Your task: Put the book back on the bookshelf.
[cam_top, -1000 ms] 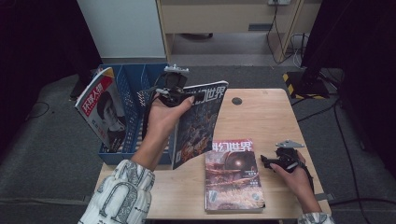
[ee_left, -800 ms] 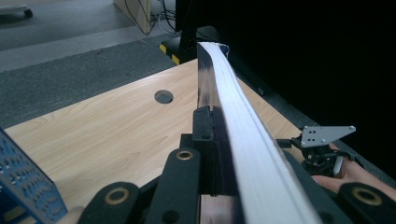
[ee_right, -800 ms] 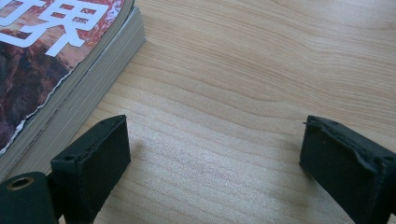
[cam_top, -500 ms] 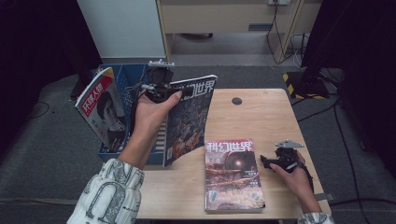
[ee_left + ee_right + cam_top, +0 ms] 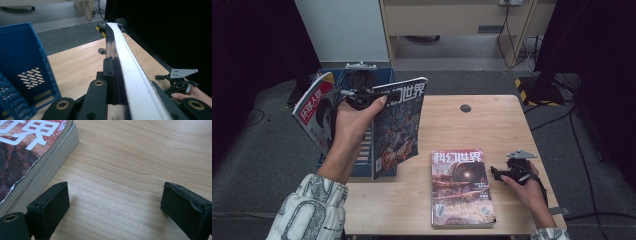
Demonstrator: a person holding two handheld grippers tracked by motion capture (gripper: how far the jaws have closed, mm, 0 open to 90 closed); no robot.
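Note:
My left gripper [image 5: 373, 94] is shut on the top edge of a dark-covered magazine [image 5: 398, 129] and holds it upright at the right side of a blue crate [image 5: 360, 169]. In the left gripper view the magazine's white page edge [image 5: 130, 70] runs away from the clamped jaws [image 5: 113, 80]. A red-and-white magazine [image 5: 314, 112] leans out of the crate's left side. A small stack of magazines [image 5: 460, 187] lies flat on the table [image 5: 492, 120]. My right gripper [image 5: 511, 173] rests open on the wood just right of that stack [image 5: 30, 157], nothing between its pads [image 5: 51, 203].
The crate [image 5: 22, 70] stands at the table's left edge, overhanging it. A round cable hole [image 5: 465, 108] sits at the back centre of the table. Beyond the table stand a white cabinet [image 5: 344, 30] and a wooden desk [image 5: 452, 20]. Dark curtains flank both sides.
My left gripper has carried the upright magazine leftwards and farther back, to the crate's right side. The right gripper and the flat stack have stayed put.

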